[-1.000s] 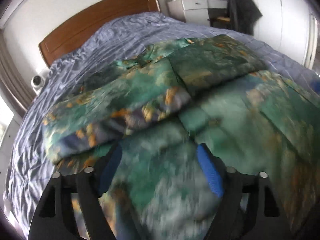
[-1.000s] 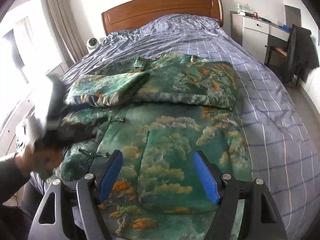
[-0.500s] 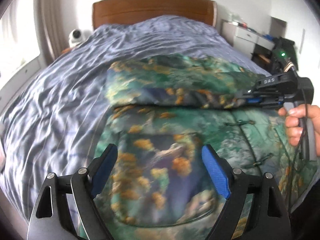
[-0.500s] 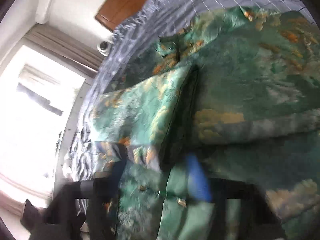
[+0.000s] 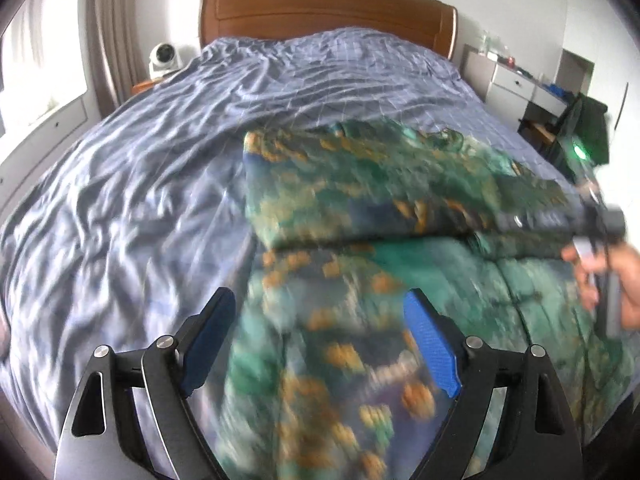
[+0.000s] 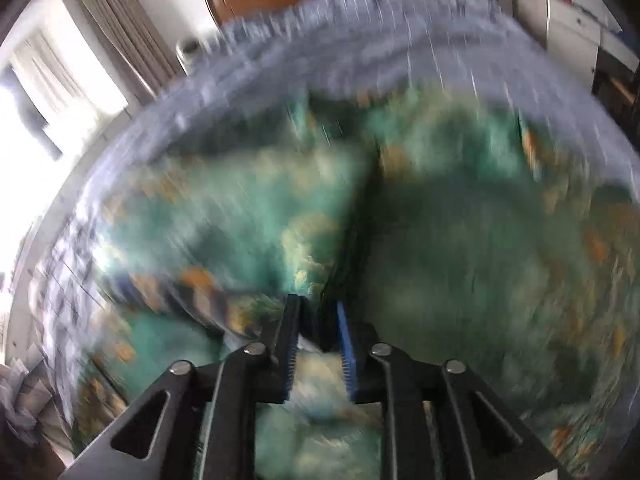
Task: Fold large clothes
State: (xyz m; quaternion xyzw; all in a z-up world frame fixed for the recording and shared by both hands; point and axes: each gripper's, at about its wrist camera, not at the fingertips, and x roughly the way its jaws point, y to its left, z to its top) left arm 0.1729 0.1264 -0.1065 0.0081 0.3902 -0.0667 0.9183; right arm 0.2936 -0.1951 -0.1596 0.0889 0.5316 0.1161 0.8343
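A large green padded garment (image 5: 360, 184) with orange and blue cloud patterns lies on the bed, one sleeve folded across its chest. My left gripper (image 5: 318, 300) hovers open over the garment's lower left part, with nothing between its blue pads. In the left wrist view, a hand (image 5: 624, 280) holds my right gripper (image 5: 520, 222) at the folded sleeve's end. The right wrist view is blurred: the right gripper (image 6: 317, 304) points down at the garment (image 6: 460, 240). Its jaws are opening from a narrow gap, and the sleeve's dark edge lies just ahead of the tips, not clearly pinched.
The blue checked bed sheet (image 5: 140, 184) is wrinkled and bare to the left of the garment. A wooden headboard (image 5: 320, 4) stands at the far end, with a white camera (image 5: 164, 56) beside it. A desk (image 5: 516, 80) and dark clothing on a chair (image 5: 588, 128) stand at right.
My left gripper has rolled and swung toward the garment's left side. My right gripper has dropped low onto the folded sleeve and its jaws have narrowed from wide open.
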